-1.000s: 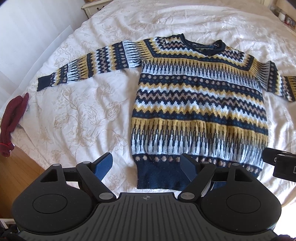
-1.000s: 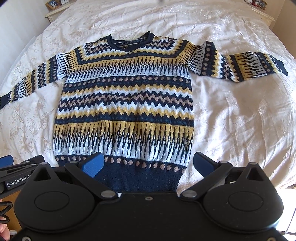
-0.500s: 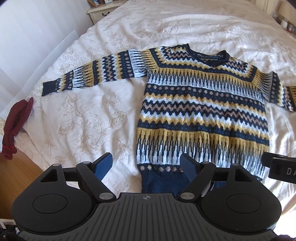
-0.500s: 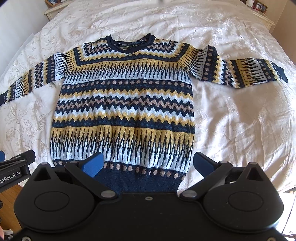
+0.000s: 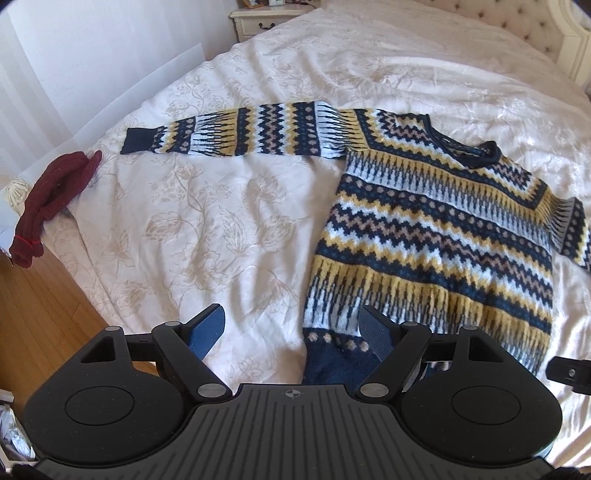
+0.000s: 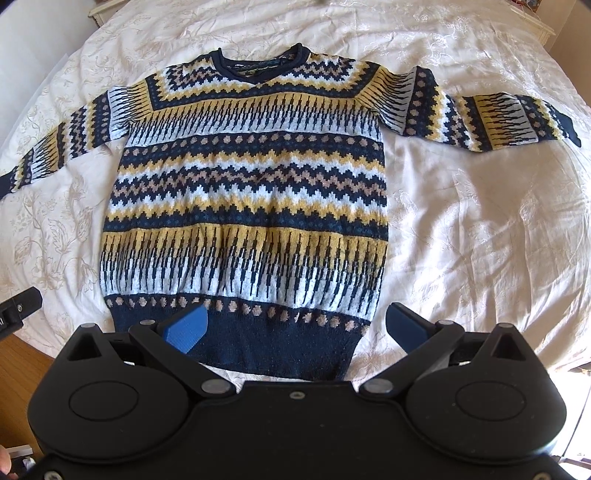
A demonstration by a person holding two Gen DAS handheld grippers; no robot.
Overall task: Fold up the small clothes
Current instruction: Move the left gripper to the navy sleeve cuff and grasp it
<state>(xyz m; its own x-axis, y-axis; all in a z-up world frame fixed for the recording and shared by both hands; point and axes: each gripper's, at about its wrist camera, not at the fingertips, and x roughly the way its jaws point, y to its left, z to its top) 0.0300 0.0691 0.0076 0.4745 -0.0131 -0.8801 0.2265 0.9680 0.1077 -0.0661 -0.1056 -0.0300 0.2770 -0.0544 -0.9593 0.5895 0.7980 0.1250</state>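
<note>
A patterned knit sweater in navy, yellow, white and tan lies flat, front up, on the white bedspread, both sleeves spread out sideways. In the left wrist view the sweater fills the right side and its left sleeve stretches left. My left gripper is open and empty above the hem's left corner. My right gripper is open and empty above the navy hem, towards its right side.
A dark red knit item lies at the bed's left edge. Wooden floor shows below that edge. A nightstand stands at the head of the bed. The other gripper's tip shows at the right edge of the left wrist view.
My left gripper has moved left and turned, so the sweater sits further right in its view. My right gripper has moved closer over the hem. Both stay open.
</note>
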